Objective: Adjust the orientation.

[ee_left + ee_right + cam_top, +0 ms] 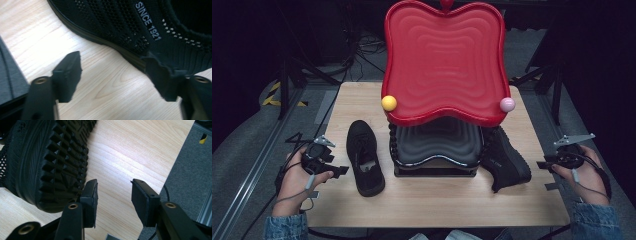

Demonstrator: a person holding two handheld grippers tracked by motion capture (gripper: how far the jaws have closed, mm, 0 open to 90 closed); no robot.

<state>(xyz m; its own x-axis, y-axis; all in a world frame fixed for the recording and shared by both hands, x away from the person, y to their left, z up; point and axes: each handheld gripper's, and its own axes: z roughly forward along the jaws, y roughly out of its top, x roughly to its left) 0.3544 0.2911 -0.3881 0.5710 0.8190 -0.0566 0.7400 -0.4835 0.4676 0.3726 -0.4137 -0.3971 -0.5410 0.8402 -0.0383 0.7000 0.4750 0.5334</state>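
Red tray (pixel 444 60) bare; black shoes (pixel 364 157) beside.

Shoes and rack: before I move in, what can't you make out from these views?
- Right shoe, high view: its toe is hidden behind the rack.
- Left shoe, left gripper view: toe and heel cut off by the frame edges.
- Rack's lower shelf, high view: the red tray covers its back part.

My wooden counter (pixel 432 197) carries a black rack (pixel 434 150) at its middle. One black shoe (pixel 364 157) lies left of it, the other shoe (pixel 507 160) tipped against its right side.
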